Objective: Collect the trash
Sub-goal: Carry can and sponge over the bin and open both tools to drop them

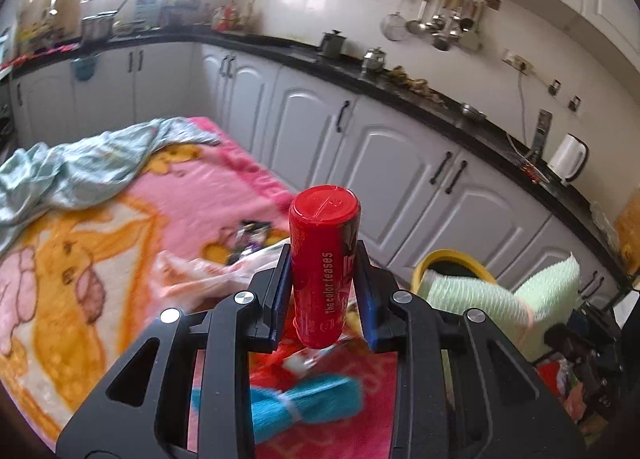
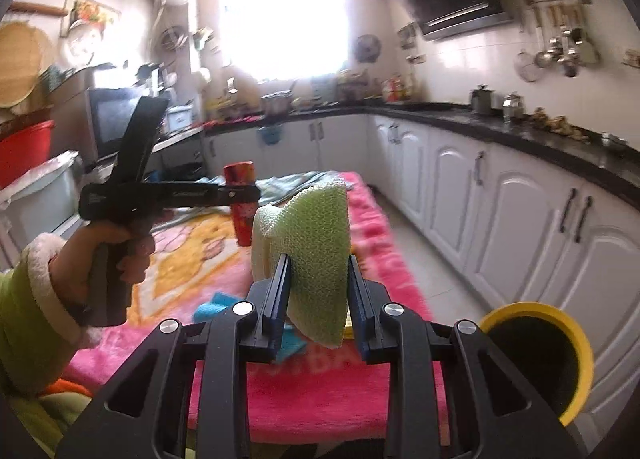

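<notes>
Left gripper [image 1: 322,291] was clamped on the red can [image 1: 323,265], can upright between the pads, held by its lower half, top well clear above the jaws. Right gripper [image 2: 318,291] was clamped on the green foam net [image 2: 310,255], pinched near its base; the rest stuck up loose. Both loads were in the air over the pink blanket [image 1: 180,195]. Yellow bin [image 2: 536,359] sat near right, below my right gripper.

More trash was left on the blanket: wrappers [image 1: 240,255] and a blue bundle [image 1: 304,403].

Risks, my read: the can is smooth and top-heavy in that grip, so a quick tilt could slip it. The net is springy and may catch on a pad at release and miss the bin's mouth.
</notes>
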